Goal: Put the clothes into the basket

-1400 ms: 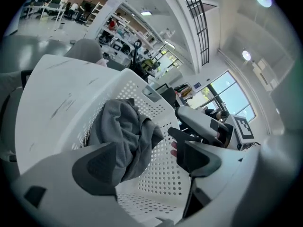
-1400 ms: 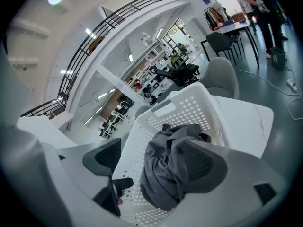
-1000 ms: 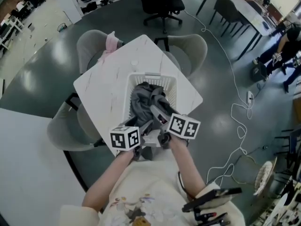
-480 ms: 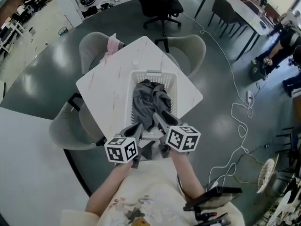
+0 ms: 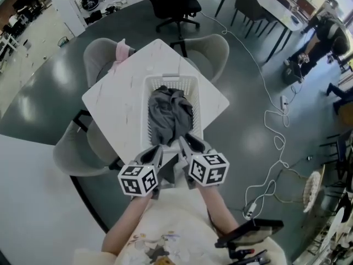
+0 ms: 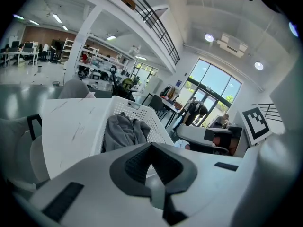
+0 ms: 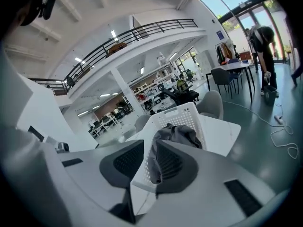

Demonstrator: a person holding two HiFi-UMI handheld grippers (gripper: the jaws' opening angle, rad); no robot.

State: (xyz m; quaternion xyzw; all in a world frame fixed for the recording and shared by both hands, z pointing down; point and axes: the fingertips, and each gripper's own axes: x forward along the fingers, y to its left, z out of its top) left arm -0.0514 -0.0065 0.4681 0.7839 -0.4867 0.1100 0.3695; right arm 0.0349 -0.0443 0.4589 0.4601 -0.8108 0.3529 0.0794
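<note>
A white perforated basket (image 5: 148,110) stands on the white marble table (image 5: 113,106), with a heap of grey clothes (image 5: 171,112) lying inside it. Both grippers hang at the table's near edge, short of the basket. My left gripper (image 5: 155,151) is shut, its pads together with nothing between them. The jaws of my right gripper (image 5: 187,143) are closing, with a narrow gap and nothing in it. The left gripper view looks past my left gripper (image 6: 151,144) to the grey clothes (image 6: 122,131) in the basket (image 6: 157,125). My right gripper (image 7: 149,148) points at the same basket (image 7: 182,116).
Grey chairs (image 5: 208,51) ring the table, and one at the far left carries a pink cloth (image 5: 120,51). A black office chair (image 5: 172,4) stands beyond. A white cable (image 5: 270,120) trails over the floor on the right, where dark tables (image 5: 259,4) stand with people nearby.
Both grippers have drawn back from the basket toward the person. The grey clothes stay in the basket. The left jaws have shut and the right jaws have narrowed.
</note>
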